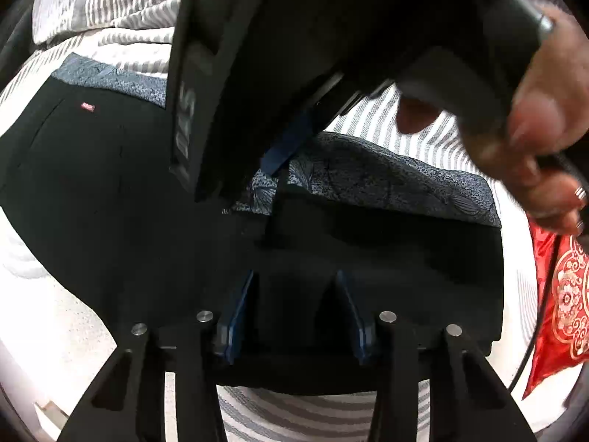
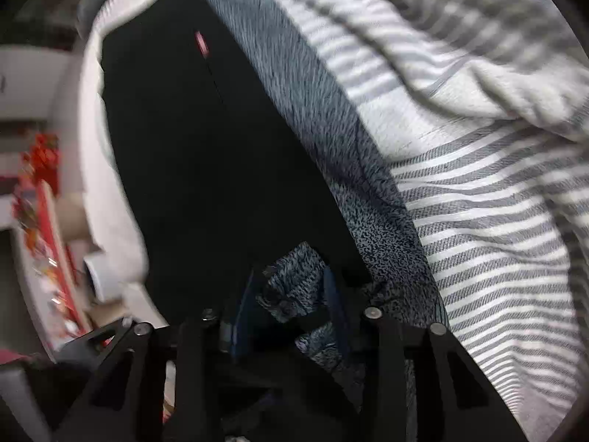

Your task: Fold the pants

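Observation:
Black pants (image 1: 121,199) with a blue patterned waistband (image 1: 390,176) and a small red label (image 1: 88,107) lie on a grey-striped bed cover (image 1: 279,409). My left gripper (image 1: 294,294) has its blue pads apart over a folded black layer near the front edge. The right gripper's body (image 1: 294,55) and the hand on it fill the top of the left wrist view. In the right wrist view my right gripper (image 2: 294,294) is closed on a bunch of the patterned waistband (image 2: 294,283); the black pants (image 2: 206,169) stretch away beyond it.
A red cushion with gold pattern (image 1: 563,305) lies at the right edge of the bed. A rumpled striped blanket (image 2: 478,55) lies beyond the waistband. Red decorations and white furniture (image 2: 40,199) stand off the bed's left side.

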